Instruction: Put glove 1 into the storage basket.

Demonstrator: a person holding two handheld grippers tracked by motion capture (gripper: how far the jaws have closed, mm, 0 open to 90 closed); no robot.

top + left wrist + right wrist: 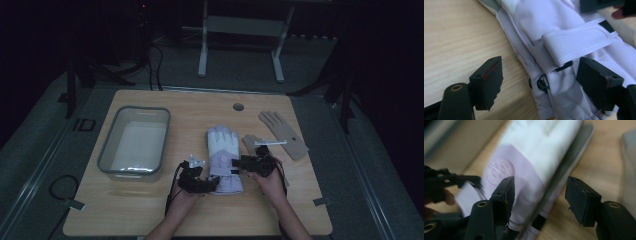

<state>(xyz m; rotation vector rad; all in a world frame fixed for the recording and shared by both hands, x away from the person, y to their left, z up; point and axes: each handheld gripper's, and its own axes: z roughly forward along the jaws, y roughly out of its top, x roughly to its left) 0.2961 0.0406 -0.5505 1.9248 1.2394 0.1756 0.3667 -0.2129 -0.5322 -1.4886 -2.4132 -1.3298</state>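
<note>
No legible text or labels anywhere.

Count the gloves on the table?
3: lavender-white ski glove at centre between both grippers, a tan glove at right, another tan glove partly hidden behind the right gripper. More could be hidden.

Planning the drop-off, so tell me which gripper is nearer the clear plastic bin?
Left. The left gripper sits at the lilac ski glove's cuff, just right of the clear plastic bin's near corner. The right gripper is on the glove's far side.

Wooden table (150, 210), grey tub (134, 142), lilac ski glove (223, 157), beige gloves (283, 134)
</note>
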